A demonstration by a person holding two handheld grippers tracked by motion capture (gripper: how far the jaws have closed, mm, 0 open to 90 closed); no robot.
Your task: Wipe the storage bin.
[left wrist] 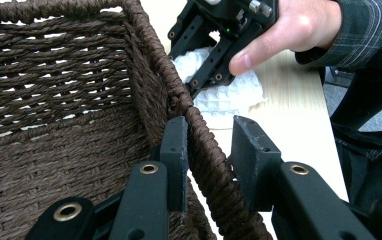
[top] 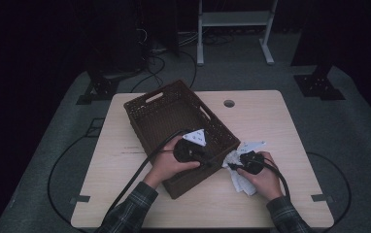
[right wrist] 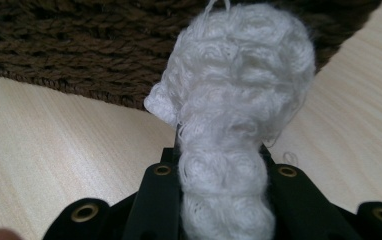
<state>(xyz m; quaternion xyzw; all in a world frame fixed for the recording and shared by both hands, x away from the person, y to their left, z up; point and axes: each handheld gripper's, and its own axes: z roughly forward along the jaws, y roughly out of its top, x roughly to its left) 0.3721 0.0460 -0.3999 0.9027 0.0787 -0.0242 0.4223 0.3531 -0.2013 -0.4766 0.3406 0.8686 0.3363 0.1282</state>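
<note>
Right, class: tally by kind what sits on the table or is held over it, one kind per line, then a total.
Woven basket: 1
White cloth: 1
Hand-held grippers: 2, the left gripper straddling the basket rim and the right gripper shut on the cloth
Total: 4
</note>
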